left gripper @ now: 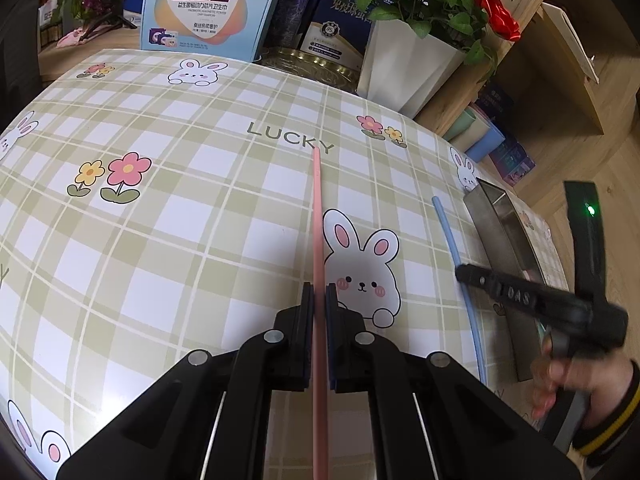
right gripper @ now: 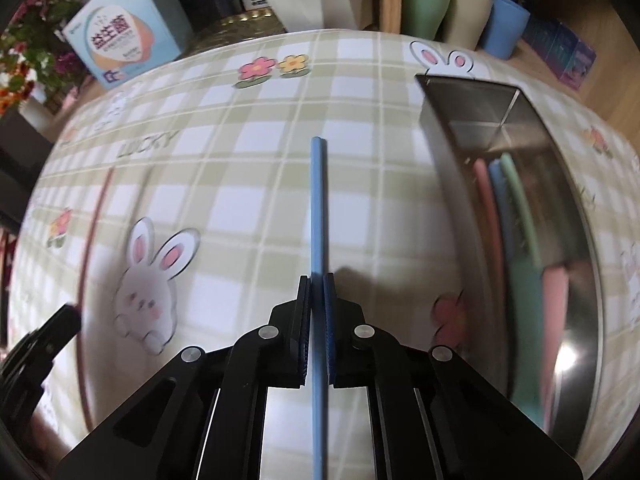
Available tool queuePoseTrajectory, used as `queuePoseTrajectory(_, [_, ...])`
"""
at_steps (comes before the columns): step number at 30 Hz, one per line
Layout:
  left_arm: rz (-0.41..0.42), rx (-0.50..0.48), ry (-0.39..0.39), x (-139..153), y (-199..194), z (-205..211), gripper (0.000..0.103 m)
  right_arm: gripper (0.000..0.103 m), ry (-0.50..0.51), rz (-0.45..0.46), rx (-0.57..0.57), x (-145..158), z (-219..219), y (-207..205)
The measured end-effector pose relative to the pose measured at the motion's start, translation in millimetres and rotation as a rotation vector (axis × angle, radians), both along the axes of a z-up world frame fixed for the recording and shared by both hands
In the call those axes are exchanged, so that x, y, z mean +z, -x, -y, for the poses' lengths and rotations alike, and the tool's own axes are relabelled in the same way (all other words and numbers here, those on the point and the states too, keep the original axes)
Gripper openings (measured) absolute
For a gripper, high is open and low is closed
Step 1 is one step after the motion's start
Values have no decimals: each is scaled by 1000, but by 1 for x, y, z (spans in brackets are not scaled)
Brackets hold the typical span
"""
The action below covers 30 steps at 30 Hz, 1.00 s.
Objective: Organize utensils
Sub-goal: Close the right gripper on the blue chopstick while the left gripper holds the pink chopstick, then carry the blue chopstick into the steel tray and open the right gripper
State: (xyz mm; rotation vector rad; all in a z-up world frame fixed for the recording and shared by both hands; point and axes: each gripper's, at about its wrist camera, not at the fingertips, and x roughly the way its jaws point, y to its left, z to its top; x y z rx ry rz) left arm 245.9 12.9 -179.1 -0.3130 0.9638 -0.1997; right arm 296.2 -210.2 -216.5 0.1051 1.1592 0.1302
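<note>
A long pink chopstick (left gripper: 318, 232) runs up the middle of the left wrist view, and my left gripper (left gripper: 319, 294) is shut on it. In the right wrist view my right gripper (right gripper: 317, 284) is shut on a blue chopstick (right gripper: 318, 204) that lies over the checked tablecloth. From the left wrist view the blue chopstick (left gripper: 452, 240) shows at the right with the right gripper (left gripper: 464, 274) on it. A steel box (right gripper: 448, 184) at the right holds pink, blue and green utensils (right gripper: 500, 196).
The bunny-print tablecloth (left gripper: 180, 240) covers the table. Behind it stand a white pot of red roses (left gripper: 404, 64), printed cartons (left gripper: 208, 8) and a gold tin. Green, beige and blue cups (right gripper: 464, 16) stand past the far edge. A person's hand (left gripper: 568, 380) holds the right gripper.
</note>
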Motion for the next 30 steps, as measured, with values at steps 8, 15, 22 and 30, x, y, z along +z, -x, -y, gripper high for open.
queuePoseTrajectory(8, [-16, -12, -21, -5, 7, 6, 5, 6, -73, 74, 3, -4, 1, 42])
queuePoseTrajectory(15, [-10, -23, -40, -2, 15, 10, 5, 6, -170, 165, -1, 6, 8, 68])
queuePoseTrajectory(22, [0, -32, -58, 5, 20, 19, 5, 6, -220, 259, 19, 31, 19, 86])
queuePoseTrajectory(30, [1, -66, -45, 12, 20, 36, 5, 6, -259, 370, -99, 63, 89, 83])
